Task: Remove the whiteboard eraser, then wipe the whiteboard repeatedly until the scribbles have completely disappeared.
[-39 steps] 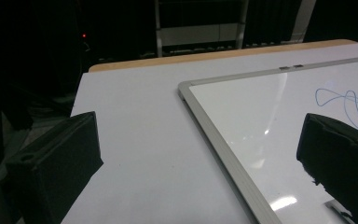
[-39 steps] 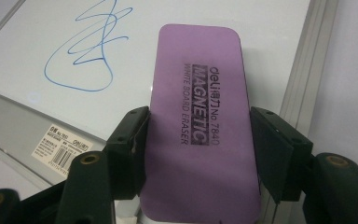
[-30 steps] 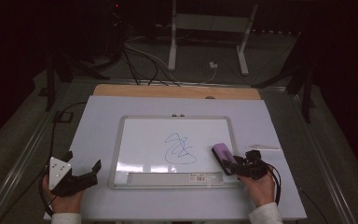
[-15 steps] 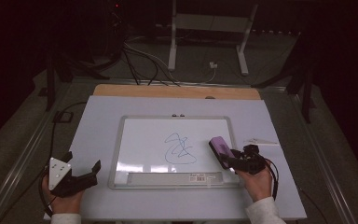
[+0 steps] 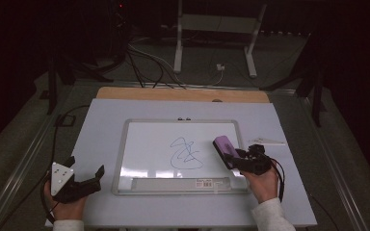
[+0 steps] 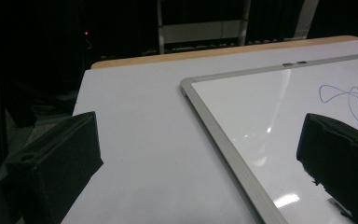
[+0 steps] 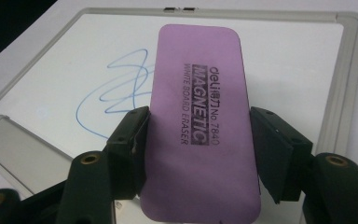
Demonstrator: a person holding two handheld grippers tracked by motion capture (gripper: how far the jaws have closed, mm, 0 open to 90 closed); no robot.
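I count two claws, one in each of my hands: my left claw (image 5: 84,179) with its two black jaws spread wide over bare surface, and my right claw (image 5: 235,159) with its two jaws pressed on either side of one purple eraser (image 5: 224,146). There is one whiteboard (image 5: 154,144) lying on one counter (image 5: 101,120), and on the board one blue scribble (image 5: 187,154). The board has one grey tray (image 5: 173,184) along its near edge and two small clips (image 5: 184,119) on its far edge. One grey three-cornered plate (image 5: 60,177) sits on my left claw. Beyond the counter, one white stand (image 5: 217,29) rests on two legs.
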